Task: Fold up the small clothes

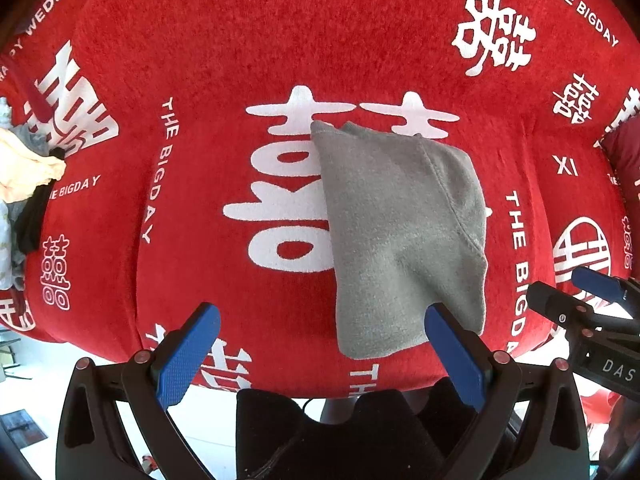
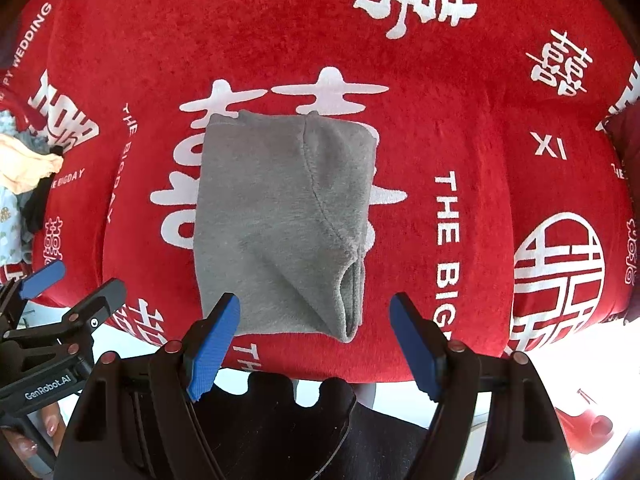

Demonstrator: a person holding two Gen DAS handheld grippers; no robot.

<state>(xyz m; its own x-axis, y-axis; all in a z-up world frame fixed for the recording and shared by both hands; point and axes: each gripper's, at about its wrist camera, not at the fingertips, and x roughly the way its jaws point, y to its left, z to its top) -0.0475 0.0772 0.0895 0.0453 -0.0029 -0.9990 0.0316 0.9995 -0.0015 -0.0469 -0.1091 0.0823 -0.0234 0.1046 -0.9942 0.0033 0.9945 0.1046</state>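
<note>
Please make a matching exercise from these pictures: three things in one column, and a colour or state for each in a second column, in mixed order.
Things:
1. garment
2. cloth
3. right gripper

Descriptions:
A. red with white writing
B. open, holding nothing
C. grey, folded

Pairs: 1-C, 2-A, 3-B

Left claw and right claw agape, empty.
</note>
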